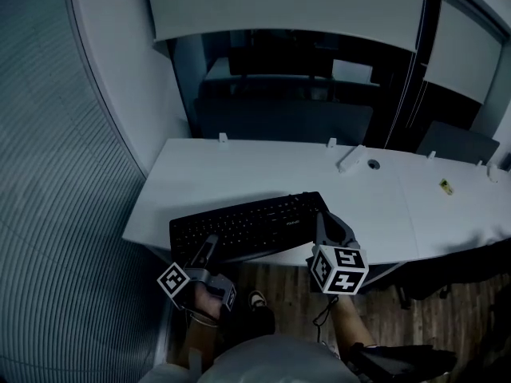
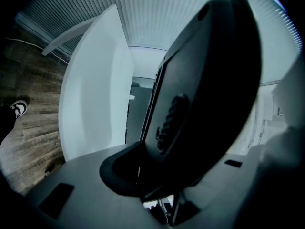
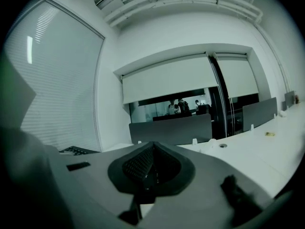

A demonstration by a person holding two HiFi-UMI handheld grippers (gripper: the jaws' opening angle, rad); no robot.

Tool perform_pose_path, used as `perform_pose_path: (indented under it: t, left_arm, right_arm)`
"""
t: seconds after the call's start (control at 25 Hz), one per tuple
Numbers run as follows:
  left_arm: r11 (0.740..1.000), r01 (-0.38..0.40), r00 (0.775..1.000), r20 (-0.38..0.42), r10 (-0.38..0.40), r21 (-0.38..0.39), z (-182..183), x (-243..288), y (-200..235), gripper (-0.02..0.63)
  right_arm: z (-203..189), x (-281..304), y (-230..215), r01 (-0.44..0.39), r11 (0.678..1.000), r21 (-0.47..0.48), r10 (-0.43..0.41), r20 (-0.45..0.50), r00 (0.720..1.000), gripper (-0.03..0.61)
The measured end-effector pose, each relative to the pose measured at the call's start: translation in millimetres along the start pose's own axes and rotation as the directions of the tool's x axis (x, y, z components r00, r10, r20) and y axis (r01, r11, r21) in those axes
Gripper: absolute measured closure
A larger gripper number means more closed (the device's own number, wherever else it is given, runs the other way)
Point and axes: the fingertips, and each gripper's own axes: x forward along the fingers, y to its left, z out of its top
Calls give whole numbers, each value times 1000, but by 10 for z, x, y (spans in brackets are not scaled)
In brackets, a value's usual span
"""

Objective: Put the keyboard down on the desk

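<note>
A black keyboard (image 1: pixel 239 226) lies flat along the near edge of the white desk (image 1: pixel 263 174). My left gripper (image 1: pixel 209 247) reaches in at its front left corner. In the left gripper view this gripper (image 2: pixel 152 151) stands open, the ribbed pad of one jaw is bare, and I see nothing pinched between the jaws. My right gripper (image 1: pixel 321 223) sits at the keyboard's right end. In the right gripper view its (image 3: pixel 151 149) pads meet with nothing between them, and the keyboard (image 3: pixel 74 150) shows small at the far left.
A grey partition (image 1: pixel 283 122) runs behind the desk. A small white holder (image 1: pixel 351 158), a cable hole (image 1: pixel 373 164) and a small yellow item (image 1: pixel 445 186) lie on the desk to the right. A ribbed wall stands at the left. Below is wood floor with the person's shoe (image 1: pixel 255 298).
</note>
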Motion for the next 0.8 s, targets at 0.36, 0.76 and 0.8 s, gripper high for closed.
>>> perform_pose_path:
  t: [0.36,0.76,0.8]
  left_arm:
    - [999,-36,999,-37,35,-20,244,717,141,463]
    - [997,-53,995,-89,48,-49,459,1552,233,462]
    - [997,-56,994,-92,51,-50,482,1626,240,462]
  right_arm:
    - [85,595,-220,49,999,-25,-50,-46,998,546]
    - [334,1313,-470,107,994,-32,-108,-43,993,547]
    - [333,1379,-492,112,993,-29,-114,-47,992,547]
